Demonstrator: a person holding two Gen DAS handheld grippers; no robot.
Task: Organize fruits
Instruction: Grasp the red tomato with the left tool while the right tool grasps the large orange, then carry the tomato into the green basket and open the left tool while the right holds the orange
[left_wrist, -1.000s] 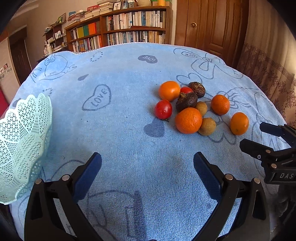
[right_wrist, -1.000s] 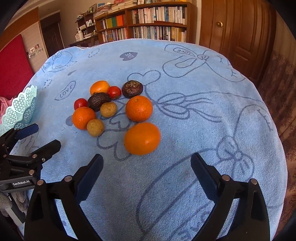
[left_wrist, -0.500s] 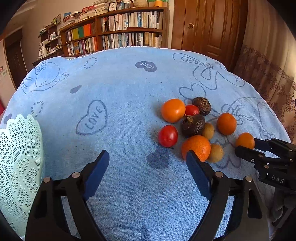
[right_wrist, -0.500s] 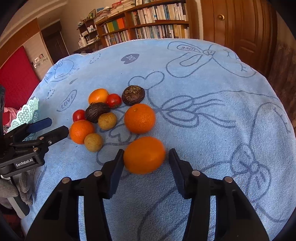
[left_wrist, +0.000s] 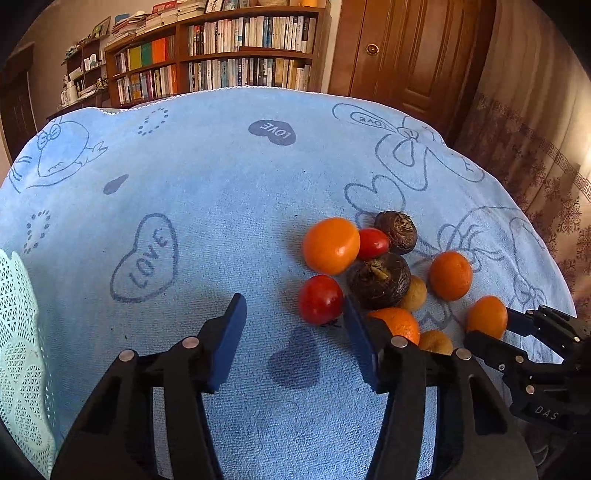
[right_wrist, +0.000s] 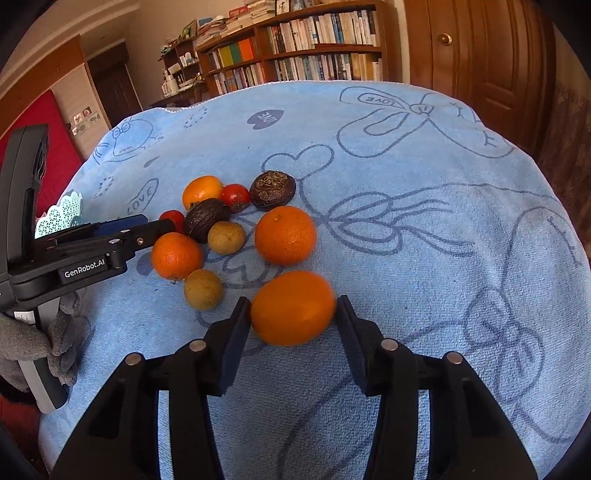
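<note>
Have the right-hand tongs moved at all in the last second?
Yes. The right tongs have advanced toward the fruit pile and narrowed around the nearest orange, which lay well ahead of them on the blue cloth a second ago.

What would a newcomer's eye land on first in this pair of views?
An orange sits between the right gripper fingers, nearest the camera. Behind it a cluster of fruit lies on the blue towel. The open left gripper nears a red tomato.
</note>
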